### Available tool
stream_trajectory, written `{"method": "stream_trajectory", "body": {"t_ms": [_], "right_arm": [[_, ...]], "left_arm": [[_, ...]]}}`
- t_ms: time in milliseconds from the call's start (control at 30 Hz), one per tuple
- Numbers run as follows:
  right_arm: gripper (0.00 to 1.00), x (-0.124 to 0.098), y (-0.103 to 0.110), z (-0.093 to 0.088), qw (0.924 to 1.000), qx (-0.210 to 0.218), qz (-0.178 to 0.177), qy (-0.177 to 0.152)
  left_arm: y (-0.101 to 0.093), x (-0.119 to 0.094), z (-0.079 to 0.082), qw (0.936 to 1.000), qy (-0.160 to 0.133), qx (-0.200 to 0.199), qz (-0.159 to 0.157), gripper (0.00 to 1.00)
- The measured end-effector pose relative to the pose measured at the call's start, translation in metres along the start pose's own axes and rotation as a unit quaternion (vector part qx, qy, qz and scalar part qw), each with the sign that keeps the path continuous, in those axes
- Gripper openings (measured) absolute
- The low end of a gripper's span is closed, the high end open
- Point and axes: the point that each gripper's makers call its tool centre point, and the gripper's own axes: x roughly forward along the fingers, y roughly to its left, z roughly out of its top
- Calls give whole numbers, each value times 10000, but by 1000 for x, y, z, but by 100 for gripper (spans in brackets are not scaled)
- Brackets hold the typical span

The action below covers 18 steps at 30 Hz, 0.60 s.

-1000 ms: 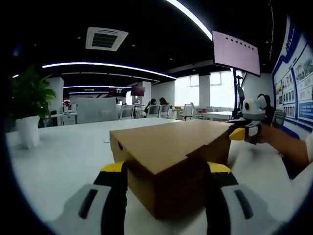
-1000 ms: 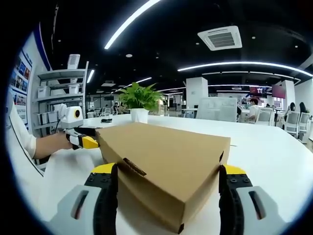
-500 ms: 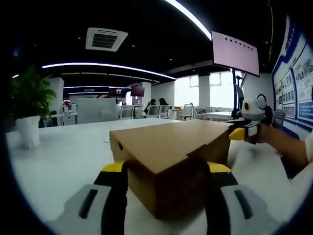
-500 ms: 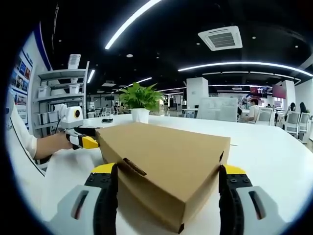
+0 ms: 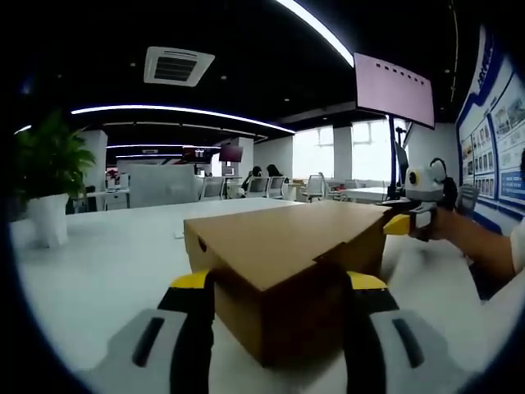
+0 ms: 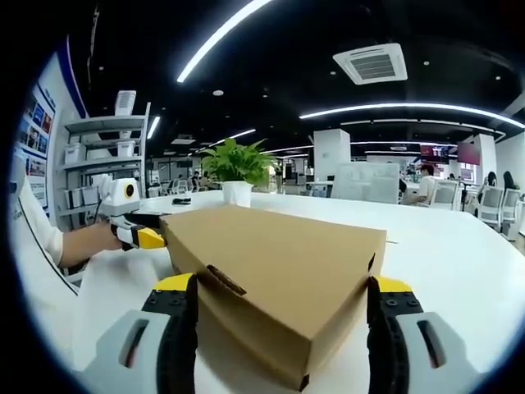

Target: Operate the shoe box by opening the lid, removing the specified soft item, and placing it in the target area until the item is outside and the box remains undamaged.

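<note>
A closed brown cardboard shoe box [image 5: 279,246] lies on the white table [image 5: 107,254], lid down. In the left gripper view, my left gripper [image 5: 277,283] is open, its yellow-tipped jaws standing either side of the box's near corner. In the right gripper view, my right gripper [image 6: 281,283] is open the same way around the opposite end of the shoe box [image 6: 279,254]. My right gripper [image 5: 404,223] also appears at the box's far right end in the left gripper view. My left gripper [image 6: 148,238] appears at the far left end in the right gripper view. The box's contents are hidden.
A potted plant [image 5: 45,180] [image 6: 236,168] stands on the table beyond the box. A person's forearm [image 5: 476,242] and hand [image 6: 82,242] hold the grippers. Shelves [image 6: 98,156] stand at the left, a hanging screen [image 5: 394,86] is overhead, and office chairs and desks stand behind.
</note>
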Motion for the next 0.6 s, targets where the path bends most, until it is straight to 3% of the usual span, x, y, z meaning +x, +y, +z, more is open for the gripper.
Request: {"method": "stream_trajectory", "body": {"t_ms": [300,600], "right_arm": [[87,-3,0,-1,10000,-4,23,-10],[86,-6,1,-1,10000,-12,38,-3]], "left_arm": [[15,-4,0,10000,-16,-25,-1,63],[0,-5,0,10000,-7,-6,36,63]]}}
